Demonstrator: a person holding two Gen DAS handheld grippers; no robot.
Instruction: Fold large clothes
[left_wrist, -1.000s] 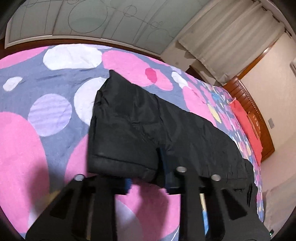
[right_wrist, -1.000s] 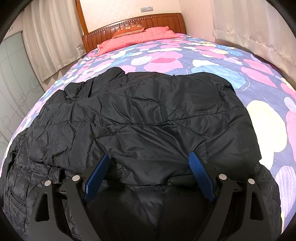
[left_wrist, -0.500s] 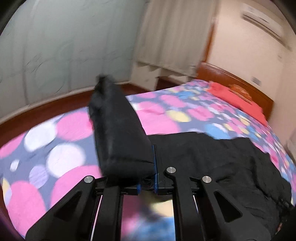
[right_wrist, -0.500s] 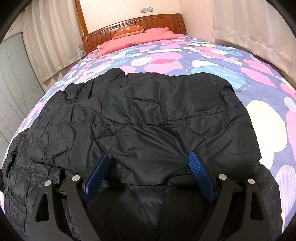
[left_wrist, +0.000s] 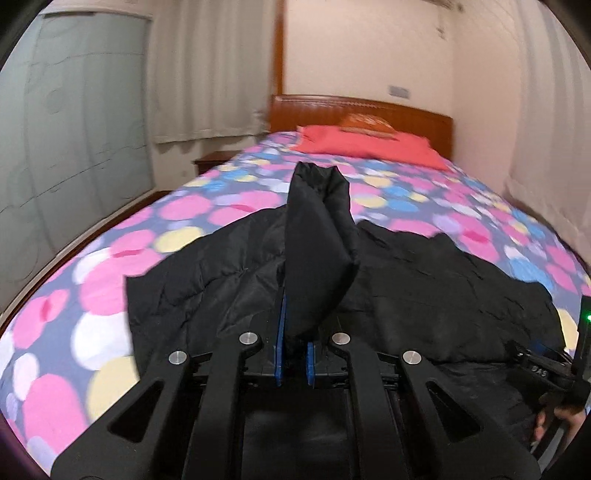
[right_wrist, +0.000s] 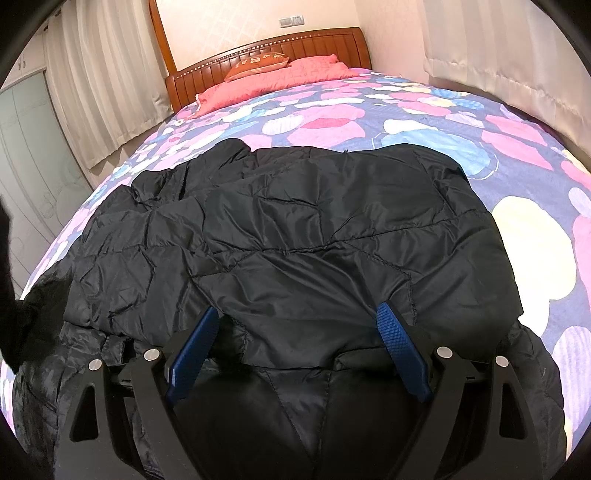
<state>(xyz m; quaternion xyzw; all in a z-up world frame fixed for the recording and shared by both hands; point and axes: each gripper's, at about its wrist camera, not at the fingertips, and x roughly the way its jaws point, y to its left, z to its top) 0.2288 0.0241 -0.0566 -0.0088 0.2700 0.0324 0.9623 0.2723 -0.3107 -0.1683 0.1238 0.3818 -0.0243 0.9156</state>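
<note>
Near the bed's left edge, the left claw (left_wrist: 291, 354) is clamped on the sleeve (left_wrist: 317, 251) of the black puffer jacket (right_wrist: 295, 243), which a second ago lay flat on the bedspread (left_wrist: 110, 295) and now stands lifted, swung inward over the jacket's body: the sleeve fold looks under way. The right claw (right_wrist: 299, 347) stays spread wide, holding nothing, low over the jacket's near hem. The jacket lies across the foot half of the bed; bare bedspread toward the headboard (right_wrist: 280, 48) and right edge leaves room.
</note>
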